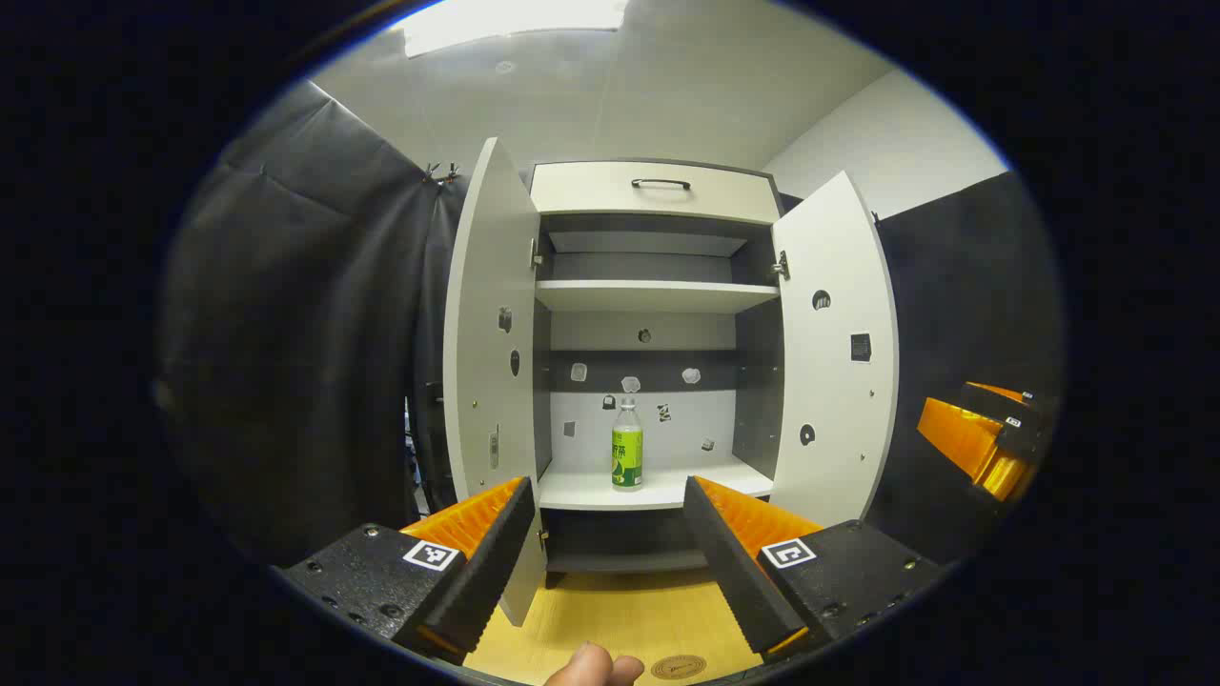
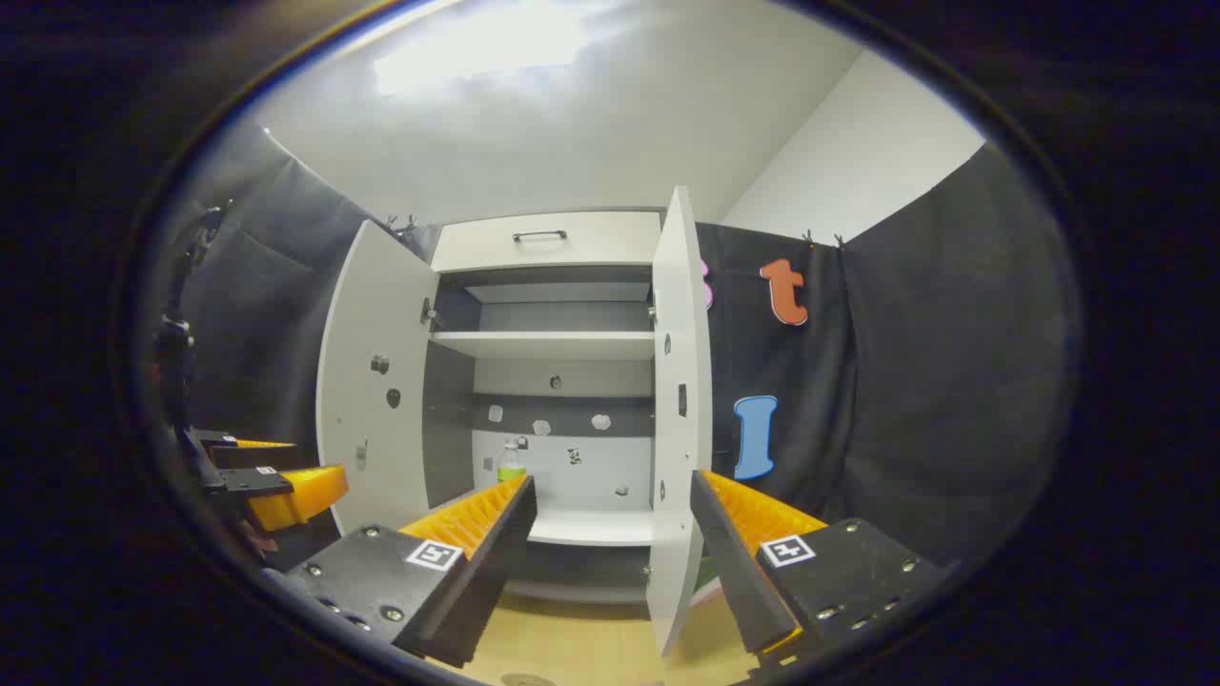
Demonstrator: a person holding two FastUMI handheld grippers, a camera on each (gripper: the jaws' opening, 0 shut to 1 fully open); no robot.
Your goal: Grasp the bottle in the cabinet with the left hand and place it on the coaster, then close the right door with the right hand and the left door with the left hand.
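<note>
A green-labelled bottle (image 1: 626, 450) stands upright on the cabinet's lower shelf (image 1: 610, 491); its top (image 2: 511, 461) peeks over a finger in the right gripper view. Both cabinet doors hang open: the left door (image 1: 491, 362) (image 2: 376, 400) and the right door (image 1: 834, 353) (image 2: 679, 419). My left gripper (image 1: 608, 519) is open, short of the shelf, with the bottle framed between its fingers. My right gripper (image 2: 610, 519) is open too, facing the right door's edge; it also appears at the right rim (image 1: 982, 433) of the left gripper view. A round coaster (image 1: 679, 667) lies on the wooden table near a fingertip.
A drawer with a dark handle (image 1: 660, 183) tops the cabinet, above an upper shelf (image 1: 653, 295). Black cloth (image 1: 305, 333) hangs on both sides. The wooden tabletop (image 1: 610, 619) runs in front of the cabinet. The left gripper (image 2: 276, 486) appears at the left of the right gripper view.
</note>
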